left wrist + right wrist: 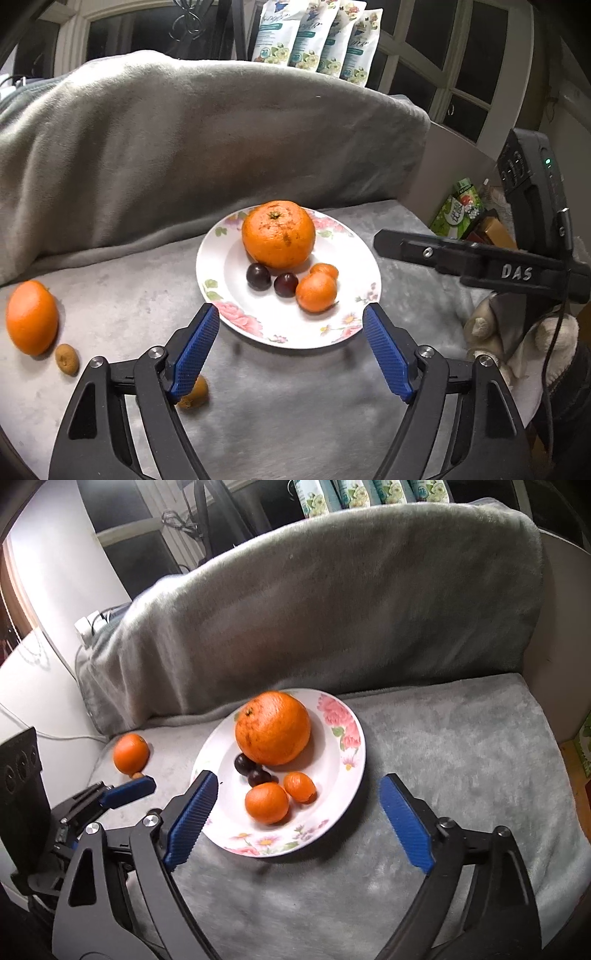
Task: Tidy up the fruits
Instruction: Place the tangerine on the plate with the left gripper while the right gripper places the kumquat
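Observation:
A white flowered plate (221,258) (332,771) lies on a grey blanket and carries a big orange (279,234) (273,727), two dark plums (258,276) (243,763) and two small mandarins (317,291) (266,802). Off the plate, to its left, lie another orange (32,317) (131,753) and a small brown fruit (67,359). A second brownish fruit (195,395) is half hidden behind a left finger. My left gripper (291,314) hangs open over the plate's near rim, holding nothing. My right gripper (297,781) is also open and empty, its jaws spread wider than the plate's near edge.
The blanket rises into a padded backrest (221,129) behind the plate. Flowered pouches (317,37) stand beyond it. A green packet (460,210) and boxes sit low at the right, past the seat's edge. A gloved hand (517,343) holds the right gripper.

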A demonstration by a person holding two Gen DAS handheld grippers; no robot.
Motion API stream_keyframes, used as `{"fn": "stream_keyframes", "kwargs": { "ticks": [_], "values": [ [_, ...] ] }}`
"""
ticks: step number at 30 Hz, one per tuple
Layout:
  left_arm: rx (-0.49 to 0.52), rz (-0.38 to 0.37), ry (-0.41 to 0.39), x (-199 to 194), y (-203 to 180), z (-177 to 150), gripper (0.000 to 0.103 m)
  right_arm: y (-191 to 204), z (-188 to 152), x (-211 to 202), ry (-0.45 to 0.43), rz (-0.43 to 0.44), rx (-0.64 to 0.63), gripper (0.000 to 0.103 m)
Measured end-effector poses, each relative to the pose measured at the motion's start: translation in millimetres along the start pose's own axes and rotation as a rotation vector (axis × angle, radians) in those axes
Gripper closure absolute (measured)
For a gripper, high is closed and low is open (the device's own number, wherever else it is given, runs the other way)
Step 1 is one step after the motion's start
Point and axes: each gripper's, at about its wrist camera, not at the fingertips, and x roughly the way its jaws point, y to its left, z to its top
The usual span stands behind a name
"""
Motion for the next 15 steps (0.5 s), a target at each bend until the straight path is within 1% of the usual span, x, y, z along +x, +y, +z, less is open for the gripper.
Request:
{"fn": "stream_keyframes", "kwargs": {
  "ticks": [6,15],
  "values": [
    [-0.002,0.002,0.000,-2,0,-1,0.023,5,1,-4,-0.012,-0.009,-0.009,0.010],
    [-0.010,0.007,-0.025,-17,4,0,0.023,12,1,-12,-0.033,-0.012,-0.027,0.010]
  ]
}}
